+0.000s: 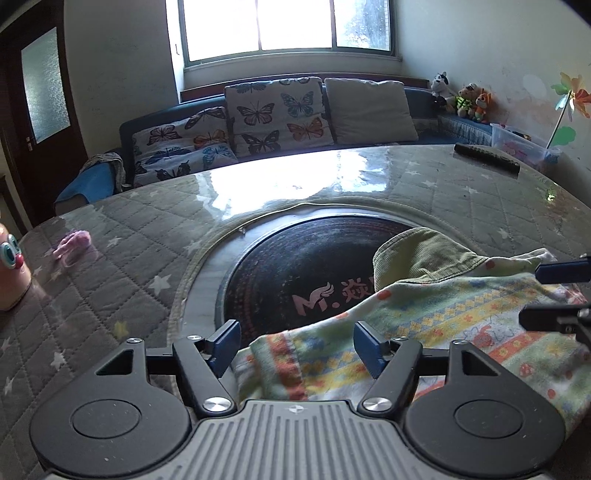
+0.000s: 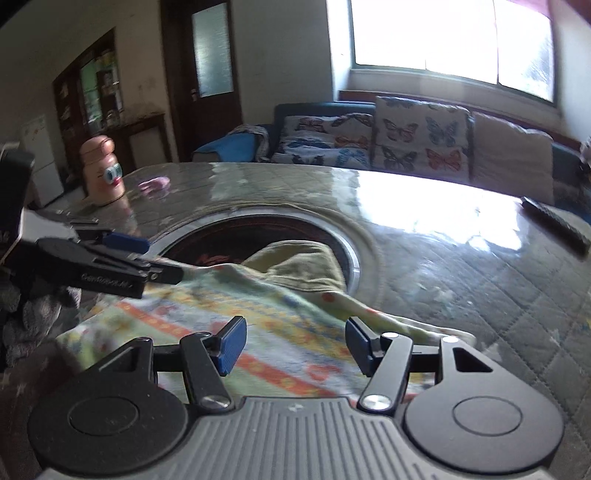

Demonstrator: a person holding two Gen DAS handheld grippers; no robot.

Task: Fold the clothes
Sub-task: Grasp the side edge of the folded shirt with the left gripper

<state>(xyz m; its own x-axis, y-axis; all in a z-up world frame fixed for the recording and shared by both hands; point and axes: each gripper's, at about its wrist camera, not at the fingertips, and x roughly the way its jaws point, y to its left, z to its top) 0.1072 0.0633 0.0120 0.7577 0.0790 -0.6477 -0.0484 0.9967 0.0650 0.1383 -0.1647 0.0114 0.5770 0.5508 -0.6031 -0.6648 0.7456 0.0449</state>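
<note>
A patterned garment (image 1: 424, 332) with orange, yellow and green bands is seen lying on the desk (image 1: 110, 266) in the lower right of the left wrist frame, its plain green inner side (image 1: 417, 254) turned up and draped over the rim of the dark round plate (image 1: 288, 266) set into the desk's middle. In the right wrist frame the same garment (image 2: 258, 325) is spread across the lower centre.

The left claw (image 1: 295, 347) is held spread, its blue pads standing apart over the lower left corner of the cloth; nothing is pinched between them. The right claw (image 2: 293, 345) is likewise held spread above the cloth, with the fabric passing beneath the gap and not gripped. This part of the right wrist frame is blurred.

Each claw is caught by the other camera: the right claw's fingers (image 1: 561, 271) are seen at the right edge of the left wrist frame, and the left claw (image 2: 140, 254) enters from the left edge of the right wrist frame, above the cloth.

A quilted, star-printed cover under a glossy sheet is seen over the desk. A remote control (image 1: 487, 157) lies at the upper right, a small pink item (image 1: 72, 242) at the left, and a peach-coloured toy with round eyes (image 2: 105, 171) stands near the far left. A sofa with butterfly cushions (image 1: 273, 114) is seen beyond, under a bright window (image 1: 288, 26).
</note>
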